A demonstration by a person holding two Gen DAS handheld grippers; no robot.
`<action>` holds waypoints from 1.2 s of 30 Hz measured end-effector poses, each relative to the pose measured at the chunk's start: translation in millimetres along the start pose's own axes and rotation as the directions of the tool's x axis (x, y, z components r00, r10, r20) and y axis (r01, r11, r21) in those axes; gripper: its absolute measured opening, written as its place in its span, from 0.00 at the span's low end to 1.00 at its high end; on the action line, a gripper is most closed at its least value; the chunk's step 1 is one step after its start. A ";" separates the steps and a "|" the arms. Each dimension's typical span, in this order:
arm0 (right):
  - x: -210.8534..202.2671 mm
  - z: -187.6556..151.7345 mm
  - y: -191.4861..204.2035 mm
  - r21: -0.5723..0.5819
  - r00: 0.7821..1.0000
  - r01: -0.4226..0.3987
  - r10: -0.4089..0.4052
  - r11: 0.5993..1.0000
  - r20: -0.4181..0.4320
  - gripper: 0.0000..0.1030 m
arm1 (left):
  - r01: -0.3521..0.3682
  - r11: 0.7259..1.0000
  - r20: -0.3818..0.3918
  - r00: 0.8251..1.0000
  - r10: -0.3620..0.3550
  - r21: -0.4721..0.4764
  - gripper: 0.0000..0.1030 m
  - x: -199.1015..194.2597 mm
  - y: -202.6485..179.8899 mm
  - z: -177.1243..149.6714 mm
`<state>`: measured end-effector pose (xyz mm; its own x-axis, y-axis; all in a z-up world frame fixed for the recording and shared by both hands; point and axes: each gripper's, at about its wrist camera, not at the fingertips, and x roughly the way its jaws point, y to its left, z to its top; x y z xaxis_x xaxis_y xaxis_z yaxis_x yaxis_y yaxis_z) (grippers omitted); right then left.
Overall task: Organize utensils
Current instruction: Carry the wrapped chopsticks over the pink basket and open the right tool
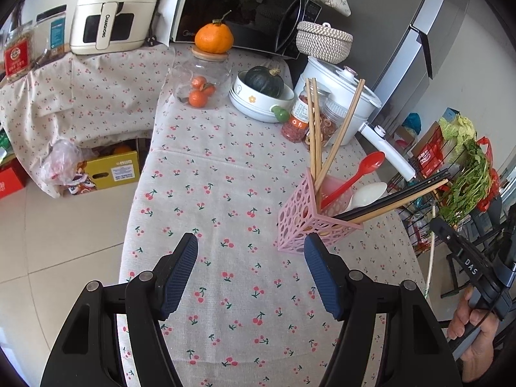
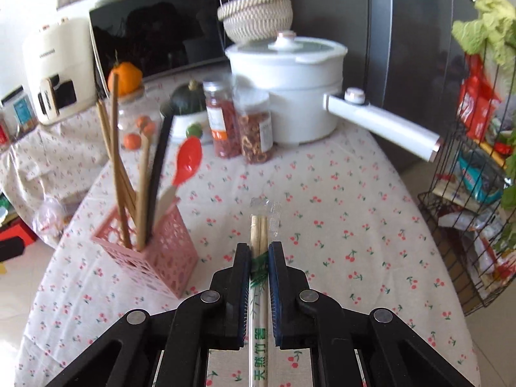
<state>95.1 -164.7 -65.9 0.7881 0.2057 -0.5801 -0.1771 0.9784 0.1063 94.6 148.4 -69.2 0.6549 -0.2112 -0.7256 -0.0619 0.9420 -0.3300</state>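
Pink and full of round holes, the utensil holder (image 2: 145, 254) stood on the cherry-print table (image 2: 338, 213), already carrying several wooden chopsticks (image 2: 117, 161), a dark pair, a red spoon (image 2: 187, 161) and a white spoon (image 1: 367, 195). The right tool (image 2: 259, 251) was pressed together on a wrapped pair of disposable chopsticks (image 2: 259, 229), the pads pinching it near the green print on the sleeve, with the blunt ends and a bit of clear wrapper poking forward past the fingertips. That pair was held off the table, to the right of the holder and apart from it. The left tool (image 1: 251, 258) was spread wide with nothing between its pads, hovering over bare cloth just beside the holder's near corner.

The step in hand looked like carrying the wrapped pair across and dropping it into the holder. To do it well, the pair would need tipping until it pointed down, since it lay along the fingers and would otherwise strike the rim or the utensils fanned out of the top. The open gap seemed to be on the near side, away from the leaning chopsticks, so that was the place to aim. The holder looked light and top-heavy; a nudge from the side could tip it, and the empty left tool was well placed to steady its wall. Letting go should wait until the lower ends were inside the rim.
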 end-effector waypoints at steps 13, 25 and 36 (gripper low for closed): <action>-31.9 44.3 90.3 0.037 0.889 -0.087 0.061 0.996 0.453 0.09 | 0.016 0.999 -0.001 1.000 -0.016 -0.051 0.69 -1.5 17.9 4.8; 16.9 52.6 126.5 0.149 0.725 0.047 -0.137 0.988 0.675 0.09 | 0.050 0.996 0.004 0.999 -0.049 -0.069 0.69 1.5 25.9 17.6; 57.9 20.3 138.6 0.206 0.706 0.120 -0.229 0.971 0.670 0.10 | 0.051 0.993 -0.011 0.999 -0.053 -0.111 0.69 10.6 37.0 25.0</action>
<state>128.2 -16.7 -68.4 0.9920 -0.0667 0.1073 0.0441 0.9788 0.2000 118.0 187.5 -74.0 0.6486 -0.2638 -0.7140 -0.1113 0.8951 -0.4318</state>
